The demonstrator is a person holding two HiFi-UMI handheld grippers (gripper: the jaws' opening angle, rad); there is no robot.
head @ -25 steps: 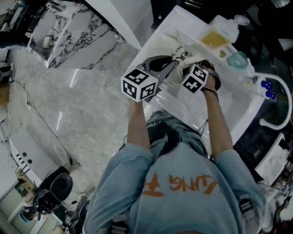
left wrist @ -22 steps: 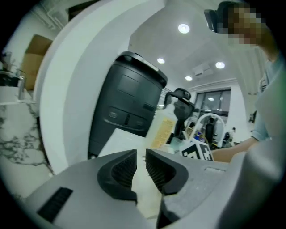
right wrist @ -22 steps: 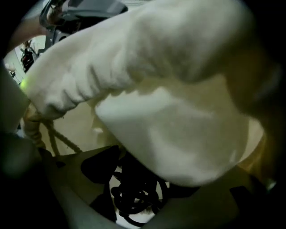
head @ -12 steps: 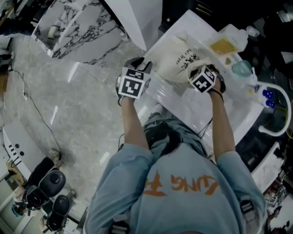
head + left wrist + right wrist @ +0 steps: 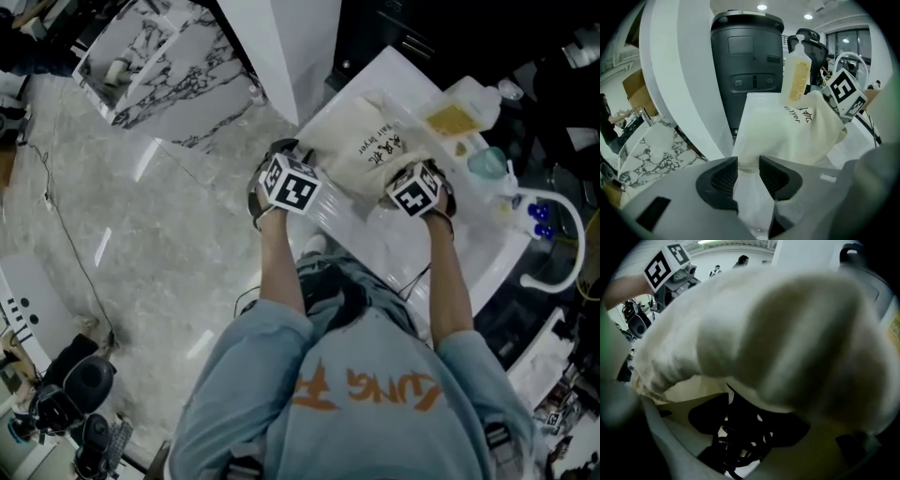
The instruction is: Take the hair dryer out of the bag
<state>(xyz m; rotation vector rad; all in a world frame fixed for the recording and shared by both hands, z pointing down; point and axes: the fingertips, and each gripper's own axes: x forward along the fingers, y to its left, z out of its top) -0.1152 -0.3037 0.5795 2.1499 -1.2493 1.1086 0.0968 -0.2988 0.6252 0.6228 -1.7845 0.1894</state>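
A cream cloth bag [image 5: 361, 141] with dark print lies on the white counter [image 5: 412, 253]. My left gripper [image 5: 286, 164] sits at the bag's left end by the counter's edge. In the left gripper view its jaws [image 5: 748, 174] are opening, with a fold of the bag [image 5: 797, 131] hanging loose between the pads. My right gripper [image 5: 412, 178] is pushed in at the bag's other end. There its jaws [image 5: 745, 423] are closing around a tangle of black cord [image 5: 740, 441] under the bag's cloth [image 5: 764, 333]. The hair dryer's body is hidden.
A clear bottle with a yellow label [image 5: 459, 94] stands behind the bag, with a teal object [image 5: 487, 164] beside it. A dark grey bin [image 5: 747, 70] rises past the counter. A marble-patterned block [image 5: 178, 84] is on the floor at left. A white curved tube [image 5: 562, 244] lies at right.
The left gripper has swung away from the bag's middle, tipped downward and settled at the bag's left end by the counter's edge. The right gripper has stayed on the bag.
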